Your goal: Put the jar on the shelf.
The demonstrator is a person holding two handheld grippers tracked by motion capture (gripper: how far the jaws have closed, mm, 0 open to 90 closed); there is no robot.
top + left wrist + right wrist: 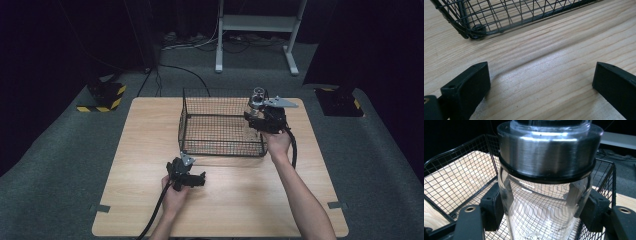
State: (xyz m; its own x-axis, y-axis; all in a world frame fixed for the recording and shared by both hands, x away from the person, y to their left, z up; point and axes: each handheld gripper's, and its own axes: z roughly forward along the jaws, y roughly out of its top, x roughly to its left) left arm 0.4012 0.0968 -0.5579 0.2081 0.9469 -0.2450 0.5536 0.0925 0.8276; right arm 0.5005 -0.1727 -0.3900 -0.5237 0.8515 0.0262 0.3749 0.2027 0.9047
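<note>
Presently, a clear glass jar (544, 202) with a brushed metal lid (549, 150) is held upright by the right gripper (260, 116), its jaws clamped on the glass just below the lid. The jar is seen at the right end of the black wire basket (220, 125), above or within the near right corner (whether its base touches the mesh cannot be told). The step in hand is judged to be placement of the jar in the basket. A level descent until the base is seated, then release, is called for next. The left gripper (192, 180) is held low over the wooden table (150, 150), just short of the basket's near left corner, jaws wide apart and nothing between them.
</note>
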